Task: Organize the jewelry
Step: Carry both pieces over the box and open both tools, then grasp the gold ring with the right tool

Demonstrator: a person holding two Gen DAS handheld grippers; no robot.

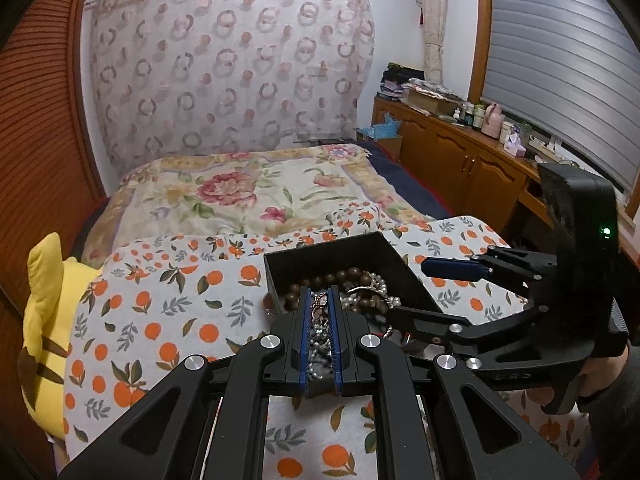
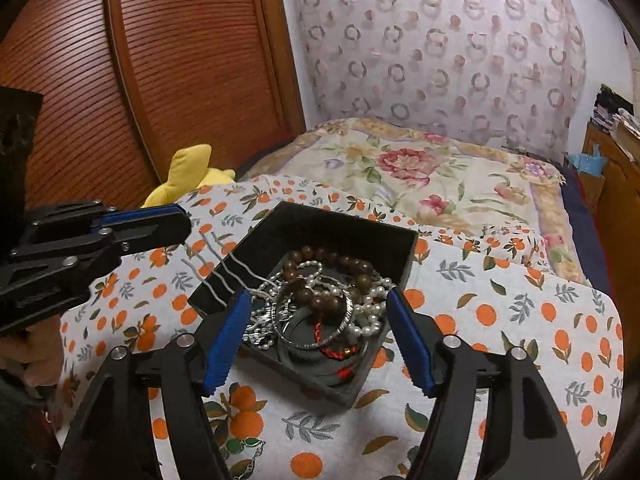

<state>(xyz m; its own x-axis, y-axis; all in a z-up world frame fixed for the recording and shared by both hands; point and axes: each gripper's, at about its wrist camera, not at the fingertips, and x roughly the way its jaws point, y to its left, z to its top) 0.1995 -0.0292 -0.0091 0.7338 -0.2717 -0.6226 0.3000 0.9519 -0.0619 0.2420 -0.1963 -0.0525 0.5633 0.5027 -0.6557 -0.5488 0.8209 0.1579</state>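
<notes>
jewelry coming out of the box, one strand at a time

jewelry (image 2: 320, 300) lies heaped in a black box (image 2: 360, 224) on the bed, over an orange-print cloth (image 2: 520, 312): brown wooden beads, pearl strands, a silver bangle, red cord. the left gripper (image 1: 320, 312) is clamped together on a thin silver chain (image 2: 224, 276), which runs taut in several lines from its tips over the box's near-left rim back into the heap. it looks like the sorting step, drawing one piece free of the tangle. the right gripper (image 2: 320, 320) has its jaws apart, straddling the near end of the box, holding nothing. next, i'd guess, it must pin down the heap or the box while the chain pulls free; snagging on the pearls seems likely. both grippers tilt downward, the left beside the box and the right directly before it.
</notes>
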